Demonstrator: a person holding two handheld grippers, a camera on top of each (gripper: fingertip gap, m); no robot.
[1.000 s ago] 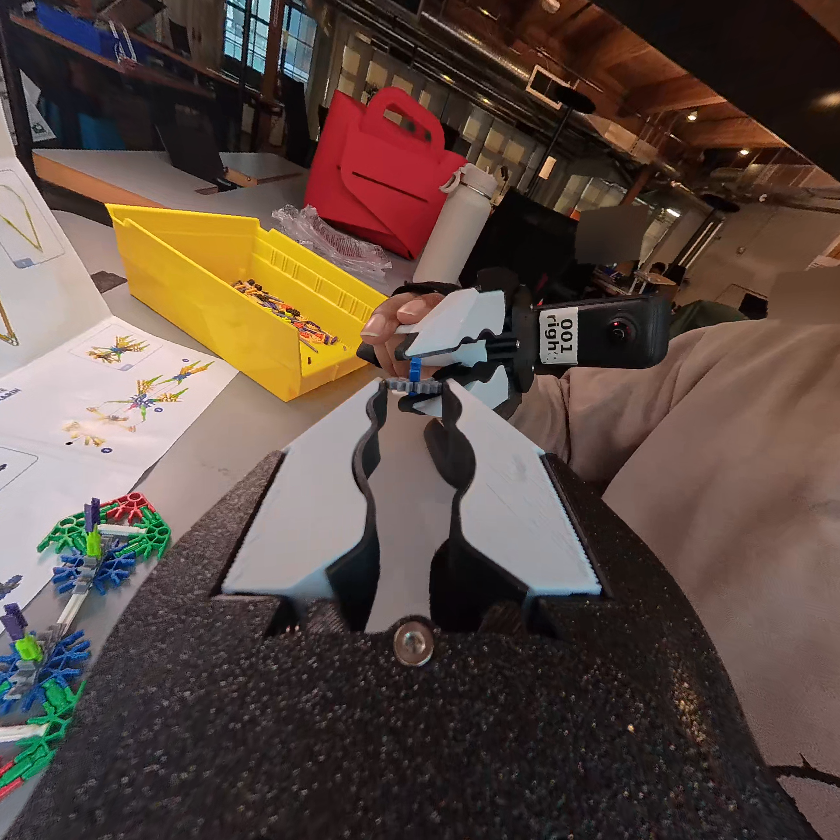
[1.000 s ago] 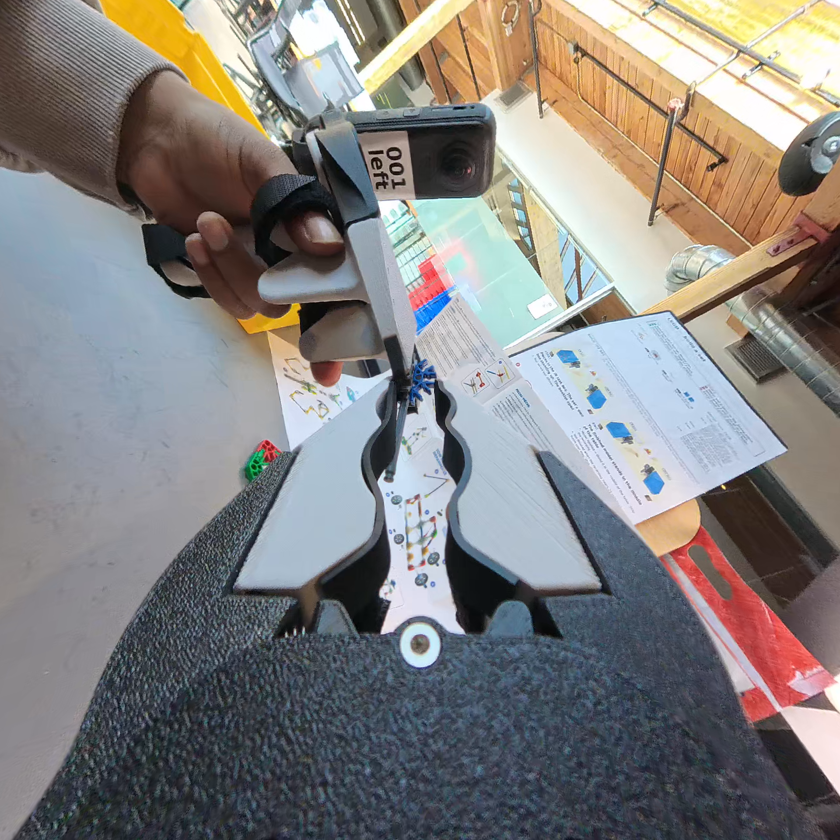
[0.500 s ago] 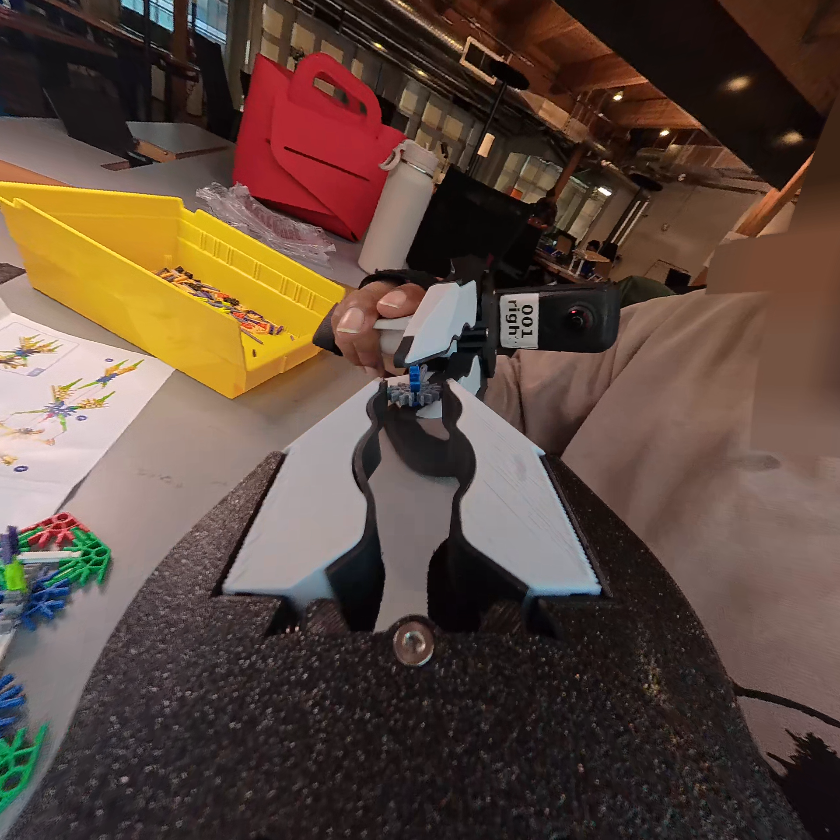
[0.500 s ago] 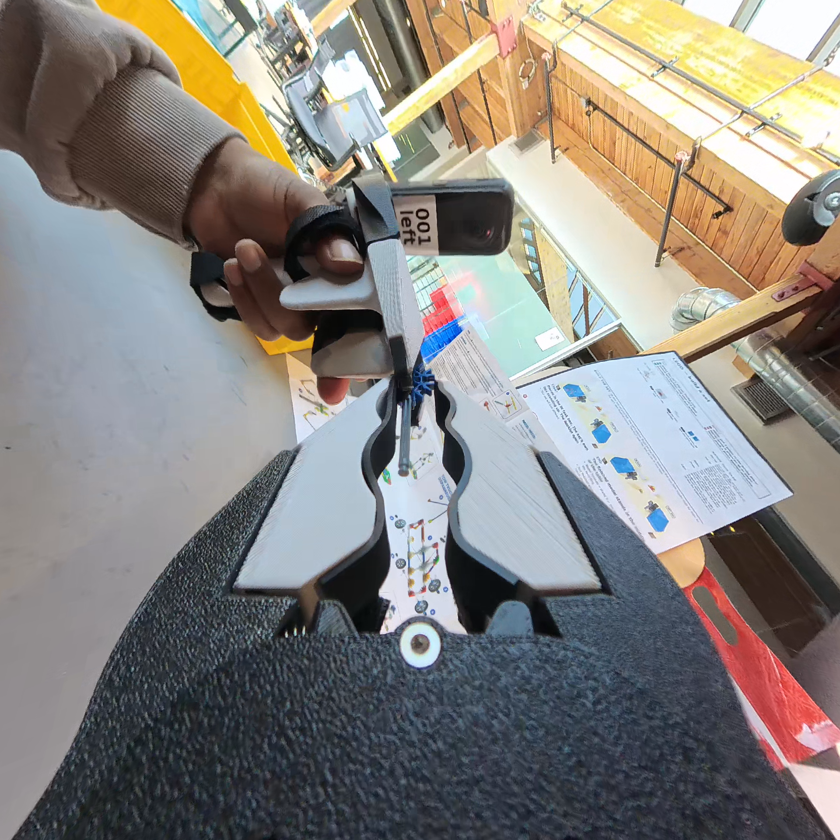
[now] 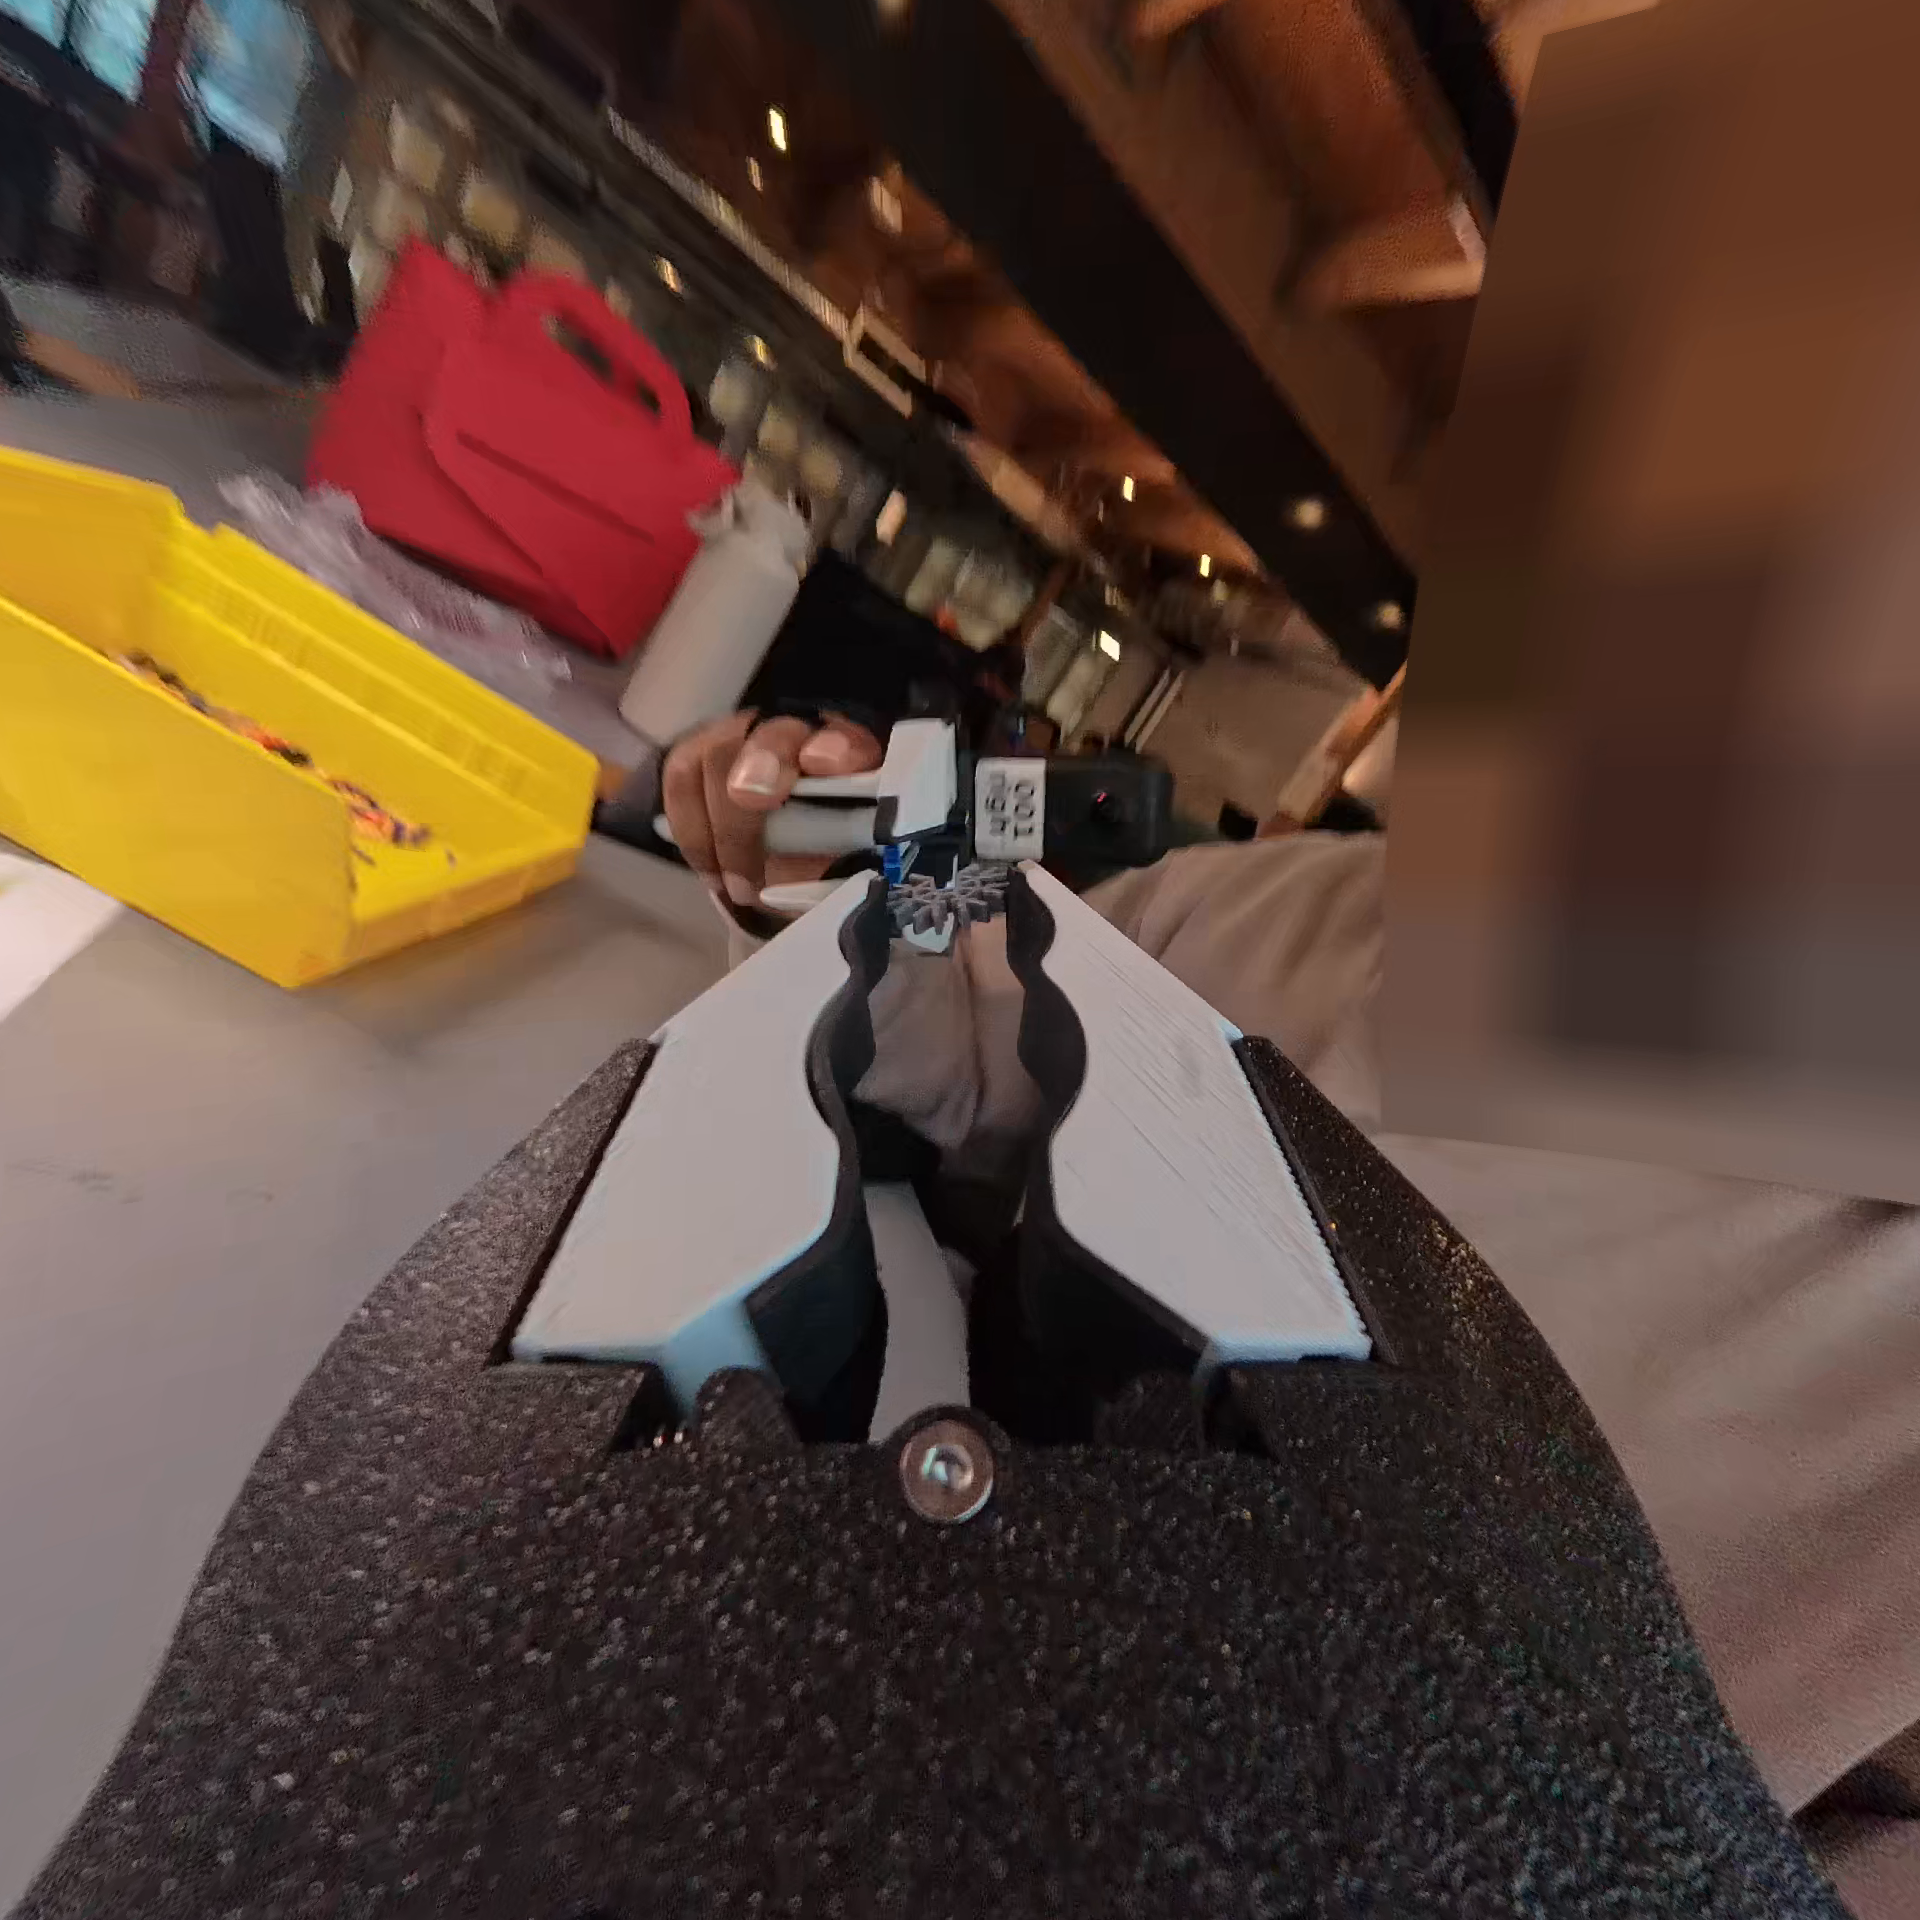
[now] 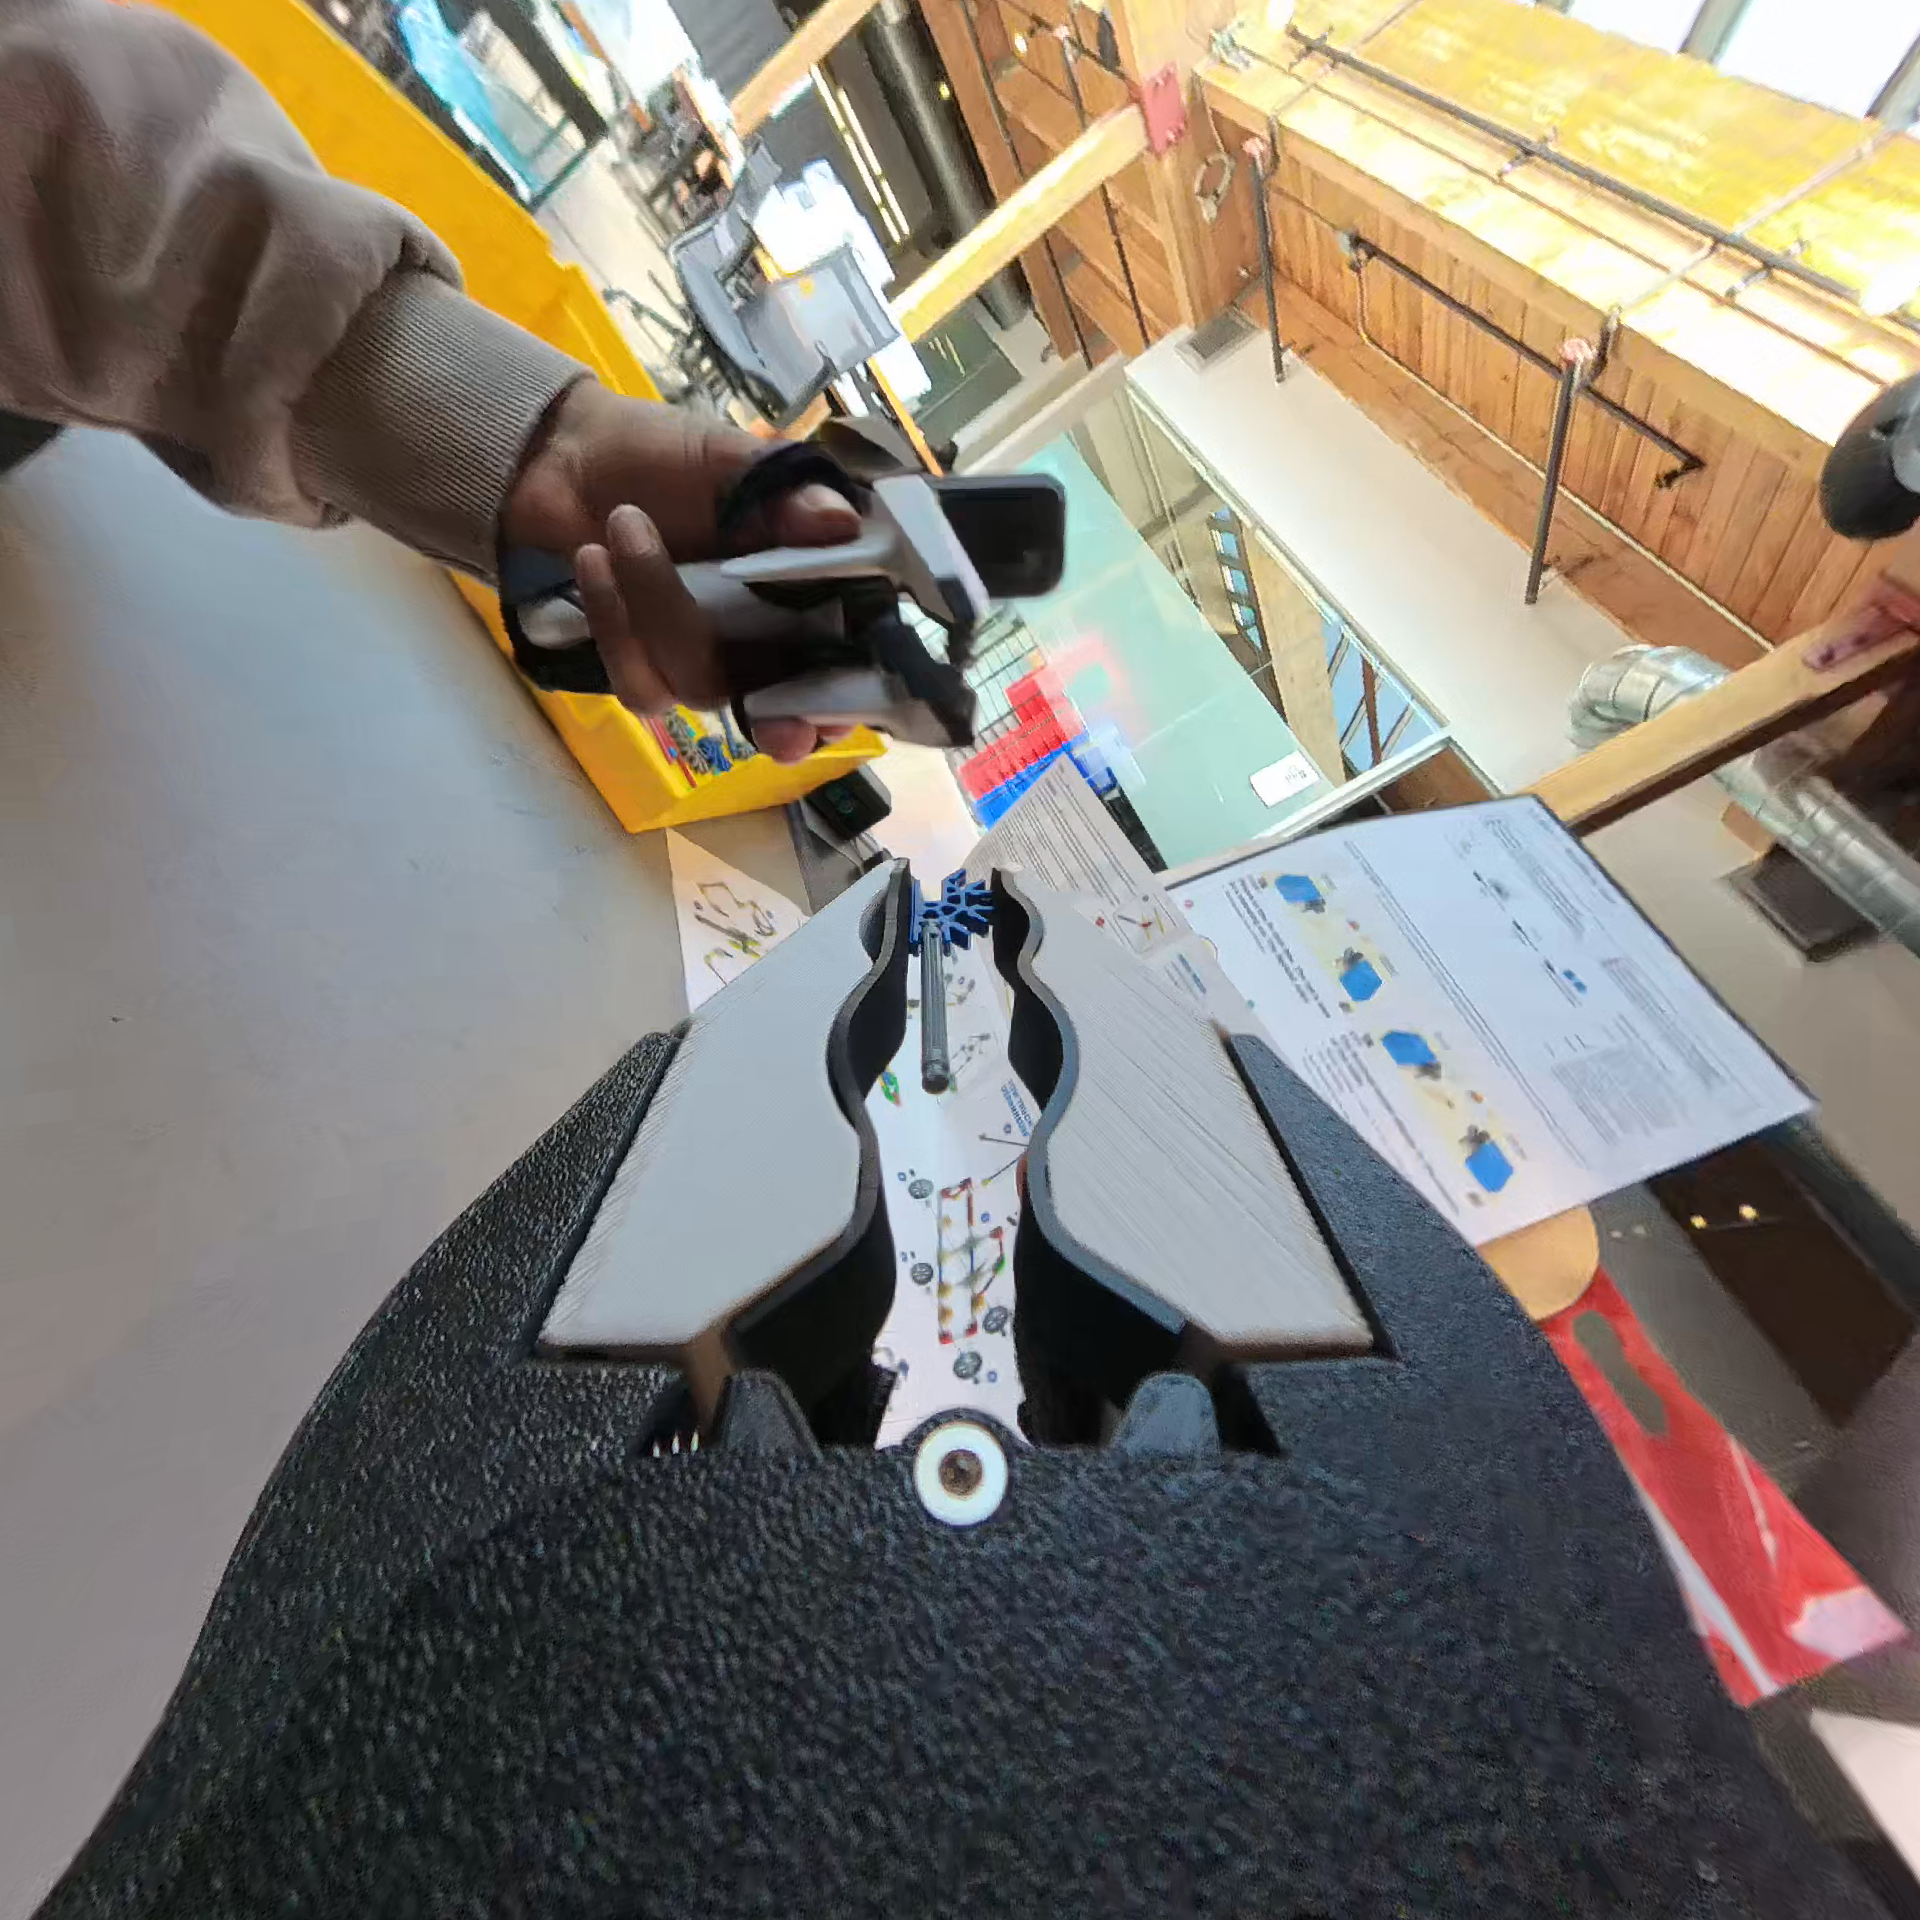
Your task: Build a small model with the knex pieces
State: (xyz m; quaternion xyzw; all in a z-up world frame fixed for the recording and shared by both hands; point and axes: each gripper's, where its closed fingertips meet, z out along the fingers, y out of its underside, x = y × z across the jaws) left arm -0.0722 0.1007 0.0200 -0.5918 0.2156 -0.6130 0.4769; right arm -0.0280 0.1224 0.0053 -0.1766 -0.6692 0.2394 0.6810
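My left gripper (image 5: 948, 896) is shut on a grey snowflake-shaped connector (image 5: 935, 906), held flat between its tips above the grey table (image 5: 260, 1143). The right gripper (image 5: 906, 854) sits just beyond it in a hand, with a bit of blue at its tips. In the right wrist view my right gripper (image 6: 951, 902) is shut on a blue snowflake connector (image 6: 954, 916). A grey rod (image 6: 935, 1013) sticks out of the connector back toward the camera. The left gripper (image 6: 930, 681) is blurred, up and to the left, apart from the blue connector.
A yellow bin (image 5: 208, 831) with small parts stands at the left; it also shows in the right wrist view (image 6: 644, 774). A red bag (image 5: 520, 468) and a white bottle (image 5: 717, 634) stand behind it. Instruction sheets (image 6: 1455, 1018) lie on the table. A beige sleeve (image 5: 1558, 1351) fills the right. My right fingertips sit around 5 centimeters from my left ones.
The two grippers were tip to tip; now the left one has drawn away with the grey connector. The rod stays in the blue connector in my right gripper.
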